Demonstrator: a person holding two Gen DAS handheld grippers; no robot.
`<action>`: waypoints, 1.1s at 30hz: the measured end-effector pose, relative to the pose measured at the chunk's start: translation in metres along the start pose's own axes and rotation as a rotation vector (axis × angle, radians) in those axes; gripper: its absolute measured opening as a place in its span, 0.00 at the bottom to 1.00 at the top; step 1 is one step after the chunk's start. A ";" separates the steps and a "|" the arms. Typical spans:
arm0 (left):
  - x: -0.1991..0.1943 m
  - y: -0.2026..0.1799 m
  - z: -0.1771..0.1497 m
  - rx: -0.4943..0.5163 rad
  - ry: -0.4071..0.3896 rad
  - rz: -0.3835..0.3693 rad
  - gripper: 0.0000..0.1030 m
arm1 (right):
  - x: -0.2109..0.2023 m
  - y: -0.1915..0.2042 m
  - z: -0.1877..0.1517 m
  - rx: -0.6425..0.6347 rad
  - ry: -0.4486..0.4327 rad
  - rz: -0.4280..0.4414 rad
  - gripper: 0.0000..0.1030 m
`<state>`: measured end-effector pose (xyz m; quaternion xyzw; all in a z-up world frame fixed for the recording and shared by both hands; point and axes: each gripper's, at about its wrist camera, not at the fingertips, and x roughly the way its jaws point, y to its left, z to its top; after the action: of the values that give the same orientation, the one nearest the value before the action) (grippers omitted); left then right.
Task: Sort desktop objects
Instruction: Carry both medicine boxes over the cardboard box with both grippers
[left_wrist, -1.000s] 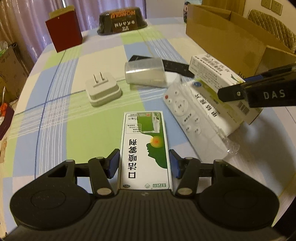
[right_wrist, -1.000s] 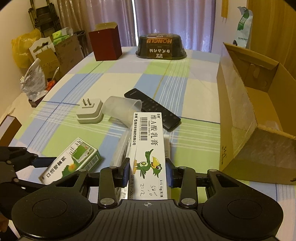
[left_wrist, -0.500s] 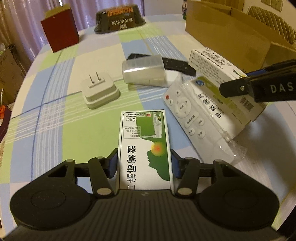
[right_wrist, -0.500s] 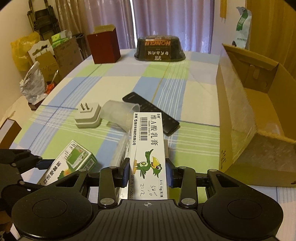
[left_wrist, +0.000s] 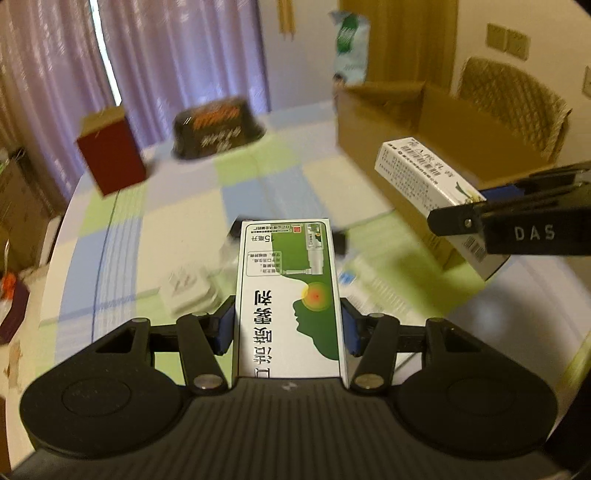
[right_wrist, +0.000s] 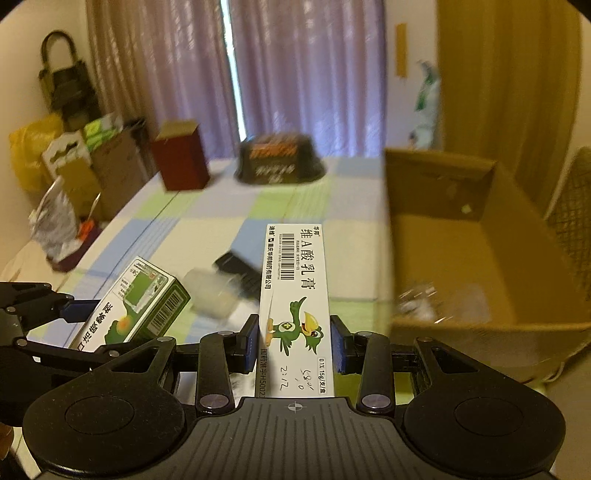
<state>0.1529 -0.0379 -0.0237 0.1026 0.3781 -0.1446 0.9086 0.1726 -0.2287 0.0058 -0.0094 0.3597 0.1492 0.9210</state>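
My left gripper is shut on a green and white medicine box, held above the checked tablecloth. The same green box shows at the lower left of the right wrist view. My right gripper is shut on a long white ointment box with a green bird, raised off the table. That white box hangs at the right of the left wrist view, close to the open cardboard box. The cardboard box stands open just right of the ointment box.
Below on the table lie a white plug adapter, a clear plastic cup and a black remote, all blurred. A dark red box and a black bowl stand at the far end. A wicker chair is behind the cardboard box.
Both grippers have lifted their boxes off the table and tilted up, so the curtains come into view. The white box has moved nearer the cardboard box. The white remote has dropped below the left view.
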 end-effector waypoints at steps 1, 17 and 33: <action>-0.001 -0.006 0.008 0.009 -0.013 -0.011 0.49 | -0.006 -0.007 0.004 0.010 -0.014 -0.010 0.36; 0.044 -0.120 0.140 0.167 -0.135 -0.207 0.49 | -0.013 -0.148 0.051 0.158 -0.055 -0.181 0.36; 0.137 -0.172 0.158 0.280 -0.041 -0.226 0.49 | 0.026 -0.192 0.040 0.145 0.021 -0.193 0.36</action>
<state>0.2902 -0.2707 -0.0259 0.1821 0.3449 -0.2993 0.8708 0.2711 -0.3998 0.0005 0.0209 0.3765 0.0334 0.9256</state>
